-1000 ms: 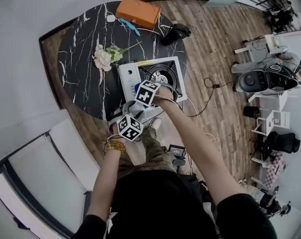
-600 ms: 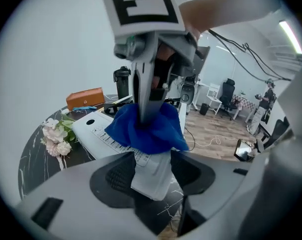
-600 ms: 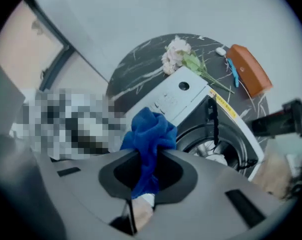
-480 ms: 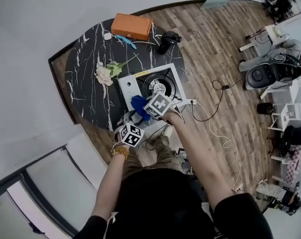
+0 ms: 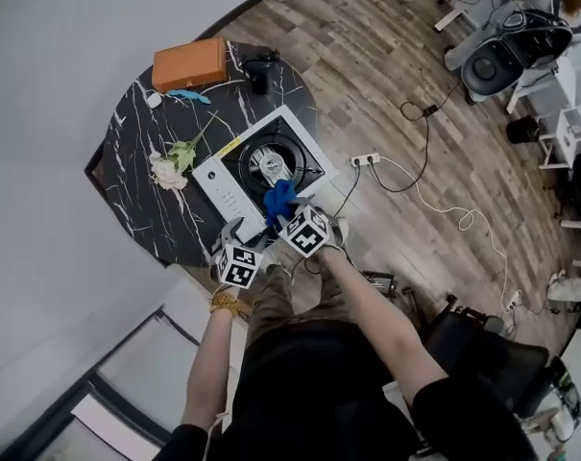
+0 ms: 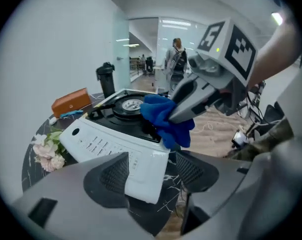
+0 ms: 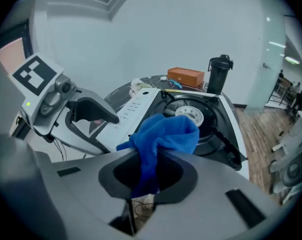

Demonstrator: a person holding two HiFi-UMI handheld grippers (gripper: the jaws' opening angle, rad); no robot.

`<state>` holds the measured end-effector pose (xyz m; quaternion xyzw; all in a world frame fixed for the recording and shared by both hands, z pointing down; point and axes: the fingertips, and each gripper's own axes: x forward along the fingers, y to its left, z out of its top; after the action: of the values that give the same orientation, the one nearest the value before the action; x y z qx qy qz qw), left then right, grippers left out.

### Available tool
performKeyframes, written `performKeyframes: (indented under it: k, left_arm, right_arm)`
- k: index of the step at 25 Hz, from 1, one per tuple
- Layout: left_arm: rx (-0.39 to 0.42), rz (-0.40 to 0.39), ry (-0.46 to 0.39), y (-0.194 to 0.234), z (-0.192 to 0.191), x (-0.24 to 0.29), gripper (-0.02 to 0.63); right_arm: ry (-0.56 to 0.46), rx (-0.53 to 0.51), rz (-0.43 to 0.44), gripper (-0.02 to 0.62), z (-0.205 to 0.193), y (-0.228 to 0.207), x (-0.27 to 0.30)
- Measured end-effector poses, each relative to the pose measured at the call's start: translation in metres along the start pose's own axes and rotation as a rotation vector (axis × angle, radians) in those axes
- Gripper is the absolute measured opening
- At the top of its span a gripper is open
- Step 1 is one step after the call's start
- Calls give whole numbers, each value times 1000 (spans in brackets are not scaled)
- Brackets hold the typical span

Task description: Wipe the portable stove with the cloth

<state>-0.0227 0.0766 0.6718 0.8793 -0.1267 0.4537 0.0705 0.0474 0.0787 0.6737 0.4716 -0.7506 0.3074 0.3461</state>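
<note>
The white portable stove (image 5: 234,188) with a black burner top stands on the round black marble table (image 5: 136,133). My right gripper (image 5: 284,211) is shut on a blue cloth (image 5: 278,198), whose bunched end hangs over the stove's front rim beside the burner (image 7: 190,115). In the right gripper view the cloth (image 7: 163,136) is clamped between the pads. My left gripper (image 6: 151,166) is at the stove's near corner (image 6: 143,176). Its jaws are opening with that corner between them, the pads not pressing on it. In the left gripper view the right gripper (image 6: 190,101) reaches in from the right.
An orange box (image 5: 189,62), a black tumbler (image 5: 259,65), a small blue item (image 5: 187,94) and pale flowers (image 5: 170,166) lie on the table behind and left of the stove. A power strip (image 5: 367,159) and cables lie on the wooden floor to the right.
The right gripper has rolled and carried the blue cloth over the stove's front edge. The left gripper has stayed at the stove's near corner. The head camera's framing has shifted.
</note>
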Motion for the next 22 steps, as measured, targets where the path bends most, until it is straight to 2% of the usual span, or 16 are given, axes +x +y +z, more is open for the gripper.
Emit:
performKeyframes:
  k: [4, 8, 13, 18, 22]
  left_arm:
    - [119, 4, 86, -5, -6, 10, 295]
    - [178, 26, 123, -1, -7, 12, 262]
    - [158, 41, 171, -1, -9, 14, 256]
    - [134, 78, 191, 2, -11, 15, 262]
    - [156, 92, 245, -1, -14, 17, 262]
  right_arm:
    - [6, -122, -48, 40, 4, 6, 7]
    - [-8, -189, -9, 40, -1, 3, 7]
    - [-35, -129, 47, 40, -14, -19, -3]
    - [-57, -36, 20, 40, -27, -68, -18]
    - [-35, 16, -6, 40, -47, -106, -36]
